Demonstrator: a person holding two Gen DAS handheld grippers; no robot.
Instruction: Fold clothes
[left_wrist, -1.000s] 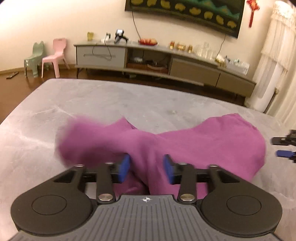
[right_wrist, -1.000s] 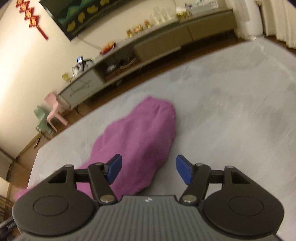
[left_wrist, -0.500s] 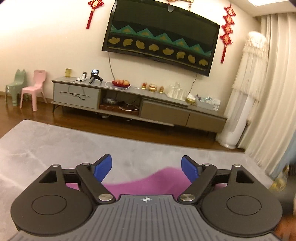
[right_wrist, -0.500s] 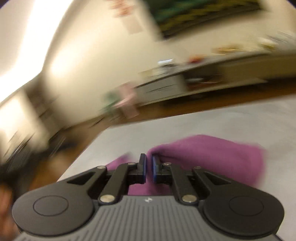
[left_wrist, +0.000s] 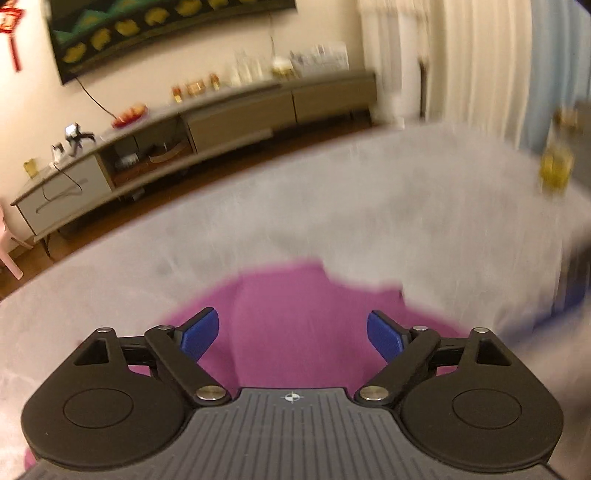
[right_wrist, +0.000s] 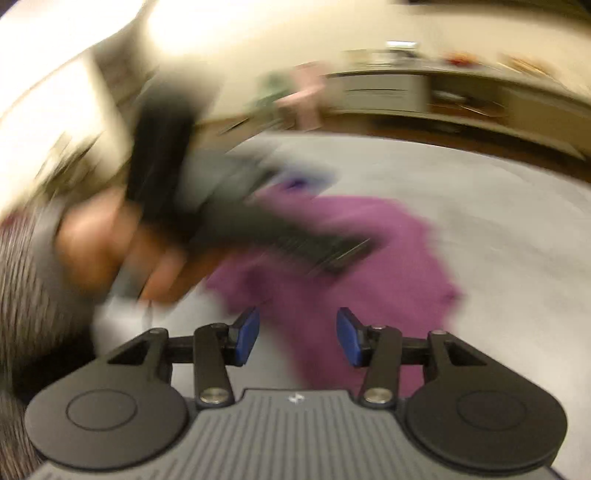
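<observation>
A purple garment (left_wrist: 295, 325) lies bunched on the grey table (left_wrist: 369, 206). My left gripper (left_wrist: 293, 338) hovers over it, open and empty. In the right wrist view the garment (right_wrist: 369, 258) lies ahead, and my right gripper (right_wrist: 297, 338) is open above its near edge, holding nothing. The left gripper (right_wrist: 295, 236) shows there too, blurred, over the garment's far-left side with the person's hand behind it. Both views are motion-blurred.
A yellowish glass (left_wrist: 554, 170) stands near the table's right edge. Beyond the table are a long TV cabinet (left_wrist: 207, 136), curtains (left_wrist: 461, 55) and a small pink chair (right_wrist: 306, 99). The person's arm (right_wrist: 44, 277) fills the left of the right wrist view.
The left gripper let go of the garment, opened wide, lifted, then tilted back down over it. The right gripper shut half a second ago and has opened again; it has swung around.
</observation>
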